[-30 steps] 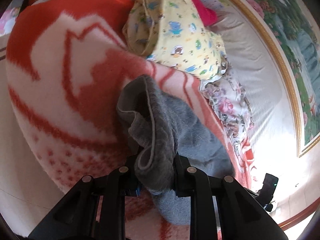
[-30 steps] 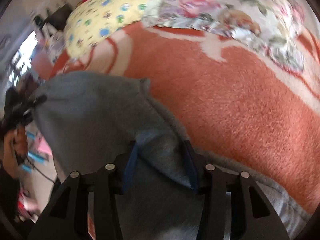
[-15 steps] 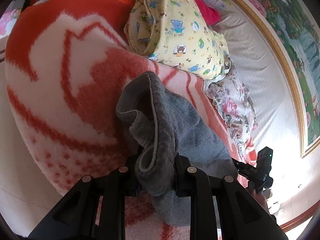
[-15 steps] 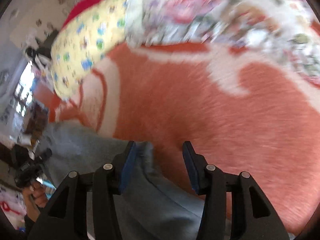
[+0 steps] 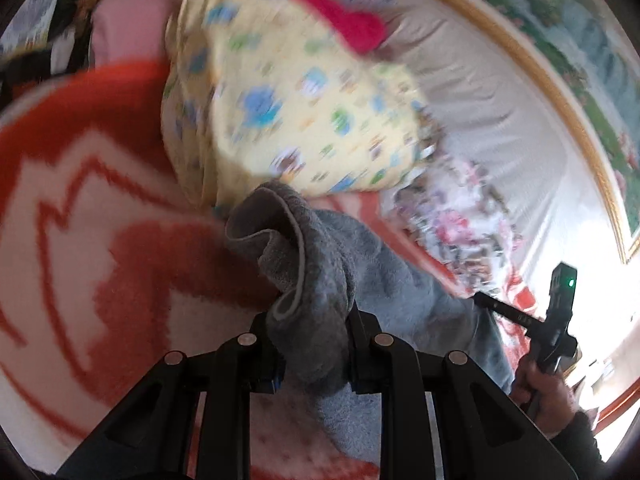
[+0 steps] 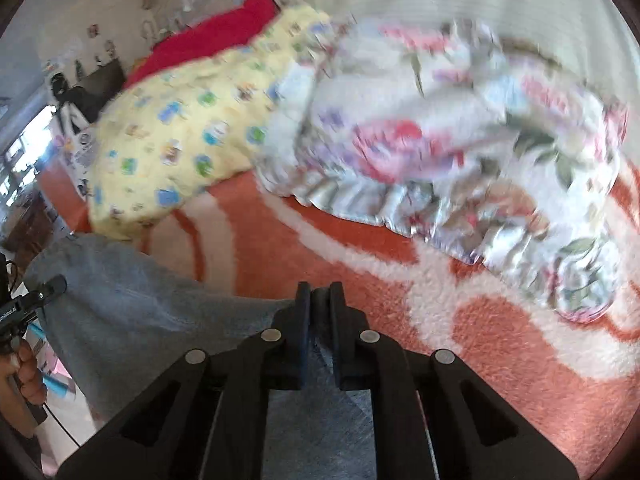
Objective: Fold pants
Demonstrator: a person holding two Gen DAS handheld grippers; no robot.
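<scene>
The grey fleece pants [image 5: 320, 264] lie on an orange and white blanket [image 5: 80, 208] on a bed. My left gripper [image 5: 314, 344] is shut on a bunched hem of the pants, and the cloth stands up between its fingers. In the right wrist view the pants [image 6: 132, 308] stretch flat from my right gripper [image 6: 320, 300] leftward to the left gripper. My right gripper is shut on the thin edge of the pants, its fingers nearly together. The right gripper also shows in the left wrist view [image 5: 560, 304], held by a hand.
A yellow printed pillow [image 5: 288, 120] and a red cushion [image 5: 344, 20] lie at the back. A floral quilt [image 6: 460, 136] lies bunched to the right. A white sheet [image 5: 500, 120] and a framed picture [image 5: 580, 40] rise behind the bed.
My right gripper, open half a second ago, has closed on the pants edge. Both grippers have moved toward the pillows, and the cloth between them is stretched out.
</scene>
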